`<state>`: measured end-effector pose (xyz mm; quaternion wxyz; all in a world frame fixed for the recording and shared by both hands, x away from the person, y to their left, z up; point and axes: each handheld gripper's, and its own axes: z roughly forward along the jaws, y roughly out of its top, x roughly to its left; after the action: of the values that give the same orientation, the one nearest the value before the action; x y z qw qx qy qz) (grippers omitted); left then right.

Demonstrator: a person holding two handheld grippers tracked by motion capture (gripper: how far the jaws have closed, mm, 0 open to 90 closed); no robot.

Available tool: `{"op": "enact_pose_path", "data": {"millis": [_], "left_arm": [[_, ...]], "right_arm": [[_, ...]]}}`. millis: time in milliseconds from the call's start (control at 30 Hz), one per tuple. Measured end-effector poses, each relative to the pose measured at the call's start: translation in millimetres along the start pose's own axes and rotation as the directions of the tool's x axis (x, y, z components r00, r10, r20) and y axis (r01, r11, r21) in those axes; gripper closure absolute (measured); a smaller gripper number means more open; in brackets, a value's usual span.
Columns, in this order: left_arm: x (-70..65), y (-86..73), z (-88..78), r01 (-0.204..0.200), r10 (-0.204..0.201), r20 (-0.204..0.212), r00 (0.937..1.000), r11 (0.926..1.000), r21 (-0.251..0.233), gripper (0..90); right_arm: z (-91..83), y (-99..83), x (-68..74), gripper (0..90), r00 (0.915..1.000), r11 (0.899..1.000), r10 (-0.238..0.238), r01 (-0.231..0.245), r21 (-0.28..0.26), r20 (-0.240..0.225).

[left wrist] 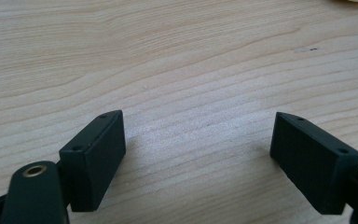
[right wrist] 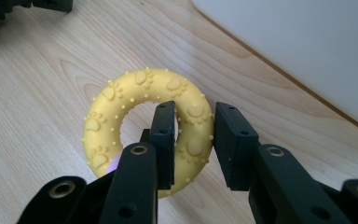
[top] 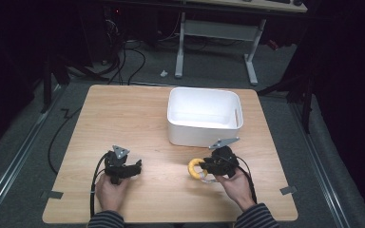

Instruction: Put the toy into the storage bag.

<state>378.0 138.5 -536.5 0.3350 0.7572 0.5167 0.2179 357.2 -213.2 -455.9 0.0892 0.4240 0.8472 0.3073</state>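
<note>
A yellow rubber ring [right wrist: 135,81] with paw prints and small bumps lies low at the table's front right [top: 194,169]. My right gripper [right wrist: 193,140] is shut on the ring's near side, with one jaw through the hole and the other outside. In the high view that right gripper [top: 208,167] points left, held by a hand. My left gripper [left wrist: 198,140] is open over bare wood with nothing between its jaws. It sits at the front left [top: 132,168], pointing right toward the ring. I cannot tell whether the ring rests on the wood.
A white rectangular bin [top: 203,116] stands empty at the table's back right, just behind the right gripper; its wall [right wrist: 307,46] is close to the ring. The wooden table [top: 123,118] has bare room on the left. Cables trail off its left edge.
</note>
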Motion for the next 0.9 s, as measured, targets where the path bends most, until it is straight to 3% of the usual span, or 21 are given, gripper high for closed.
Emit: {"op": "enact_pose_path", "data": {"millis": [500, 900], "left_arm": [[0.0, 0.0, 0.0, 0.000, 0.000, 0.000, 1.0000, 1.0000, -0.001, 18.4], [-0.1, -0.3, -0.3, 0.001, -0.001, 0.000, 1.0000, 1.0000, 0.000, 18.4]], "right_arm": [[-39.1, -4.4, -17.4, 70.1, 0.9999, 0.999, 0.011, -0.010, -0.044, 0.012], [-70.7, 4.2, -29.1, 70.2, 0.9998, 0.997, 0.015, -0.014, -0.078, 0.014]]}}
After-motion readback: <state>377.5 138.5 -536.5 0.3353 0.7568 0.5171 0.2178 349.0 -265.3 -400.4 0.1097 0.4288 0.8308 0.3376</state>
